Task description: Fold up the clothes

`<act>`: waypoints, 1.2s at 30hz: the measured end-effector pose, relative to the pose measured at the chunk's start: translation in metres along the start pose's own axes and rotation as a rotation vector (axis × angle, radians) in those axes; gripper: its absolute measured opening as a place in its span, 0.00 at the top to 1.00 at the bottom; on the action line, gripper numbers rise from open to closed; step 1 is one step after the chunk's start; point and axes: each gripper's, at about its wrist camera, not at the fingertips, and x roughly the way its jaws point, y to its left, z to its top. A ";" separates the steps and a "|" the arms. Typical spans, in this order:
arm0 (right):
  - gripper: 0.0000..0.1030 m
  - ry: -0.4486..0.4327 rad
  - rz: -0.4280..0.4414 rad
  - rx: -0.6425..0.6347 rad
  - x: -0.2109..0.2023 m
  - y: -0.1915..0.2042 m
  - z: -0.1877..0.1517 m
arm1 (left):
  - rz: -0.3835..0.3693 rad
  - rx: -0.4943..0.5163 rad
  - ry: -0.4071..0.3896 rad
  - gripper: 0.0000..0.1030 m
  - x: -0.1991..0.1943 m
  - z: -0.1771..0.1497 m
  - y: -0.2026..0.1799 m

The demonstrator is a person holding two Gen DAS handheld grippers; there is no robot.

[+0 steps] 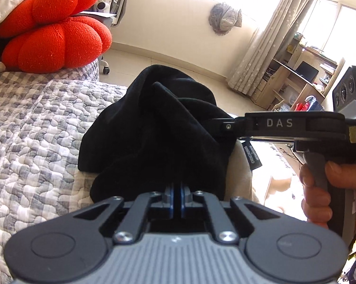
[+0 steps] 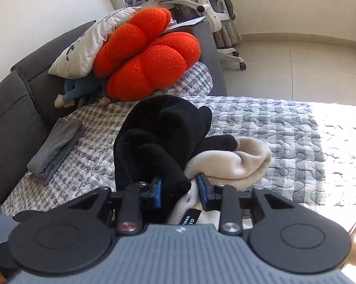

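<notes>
On the bed, both tongs (image 1: 177, 198) (image 2: 179, 193) pinch the black garment (image 1: 154, 127); only the right view shows folded grey cloth (image 2: 55, 148).

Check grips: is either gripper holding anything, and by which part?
Both hold the black garment. The left gripper pinches its near edge. The right gripper clamps a bunched edge with cream lining, near the label.

Home bedroom: quilted bed (image 2: 260, 123), curtains (image 1: 267, 47), desk (image 1: 296, 75).
</notes>
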 end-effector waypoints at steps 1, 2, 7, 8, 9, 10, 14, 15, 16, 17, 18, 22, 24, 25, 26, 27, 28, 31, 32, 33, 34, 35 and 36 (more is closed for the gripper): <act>0.89 -0.033 0.020 -0.004 -0.009 0.005 0.003 | -0.004 -0.002 -0.011 0.95 -0.003 0.001 -0.001; 0.88 -0.067 0.039 -0.008 -0.018 0.009 0.006 | -0.016 0.003 -0.034 0.95 -0.006 0.002 -0.003; 0.88 -0.061 -0.037 -0.151 -0.027 0.036 0.006 | -0.010 -0.008 -0.049 0.58 -0.009 0.003 -0.009; 0.86 -0.038 -0.055 -0.156 -0.021 0.034 0.004 | 0.019 -0.003 -0.038 0.37 -0.006 0.001 -0.008; 0.83 -0.010 -0.072 -0.159 -0.015 0.031 0.001 | 0.040 0.006 -0.033 0.33 -0.004 0.000 -0.008; 0.80 0.019 -0.082 -0.157 -0.010 0.028 -0.002 | 0.052 0.010 -0.024 0.31 -0.001 -0.002 -0.006; 0.52 0.078 -0.113 -0.150 -0.004 0.025 -0.005 | 0.062 -0.038 0.020 0.29 0.007 -0.005 0.003; 0.29 0.078 -0.112 -0.149 -0.006 0.024 -0.005 | 0.066 -0.045 0.025 0.27 0.008 -0.005 0.003; 0.22 0.075 -0.110 -0.148 -0.008 0.024 -0.004 | 0.071 -0.037 0.024 0.25 0.009 -0.006 0.001; 0.21 0.069 -0.106 -0.131 -0.010 0.021 -0.003 | 0.075 -0.029 0.024 0.25 0.009 -0.007 -0.001; 0.21 0.064 -0.102 -0.111 -0.012 0.019 -0.001 | 0.077 -0.020 0.024 0.24 0.009 -0.007 -0.002; 0.21 0.040 -0.075 -0.019 -0.022 0.003 0.005 | 0.085 -0.009 0.027 0.24 0.010 -0.009 -0.005; 0.21 0.048 -0.058 0.022 -0.021 -0.003 0.004 | 0.088 0.002 0.031 0.25 0.011 -0.009 -0.006; 0.21 0.074 -0.063 0.019 -0.016 -0.005 0.001 | 0.090 0.013 0.034 0.31 0.012 -0.009 -0.006; 0.21 0.103 -0.070 0.012 -0.011 -0.005 -0.002 | 0.082 0.016 0.042 0.44 0.013 -0.010 -0.006; 0.21 0.132 -0.077 0.006 -0.005 -0.006 -0.005 | 0.073 0.020 0.050 0.52 0.015 -0.010 -0.006; 0.21 0.153 -0.087 -0.003 0.000 -0.006 -0.008 | 0.054 0.012 0.061 0.67 0.016 -0.010 -0.005; 0.31 0.203 -0.103 -0.054 0.020 -0.001 -0.021 | 0.039 0.009 0.076 0.91 0.017 -0.009 -0.004; 0.45 0.205 -0.114 -0.094 0.024 0.003 -0.025 | 0.041 0.008 0.076 0.93 0.017 -0.009 -0.003; 0.55 0.191 -0.115 -0.114 0.023 0.009 -0.024 | 0.035 -0.005 0.073 0.93 0.017 -0.009 0.000; 0.61 0.174 -0.113 -0.128 0.021 0.015 -0.022 | 0.031 -0.016 0.069 0.94 0.016 -0.007 0.002; 0.67 0.151 -0.112 -0.135 0.017 0.018 -0.020 | 0.024 -0.036 0.059 0.94 0.012 -0.004 0.004; 0.72 0.127 -0.110 -0.139 0.012 0.020 -0.018 | 0.013 -0.060 0.047 0.94 0.007 0.000 0.007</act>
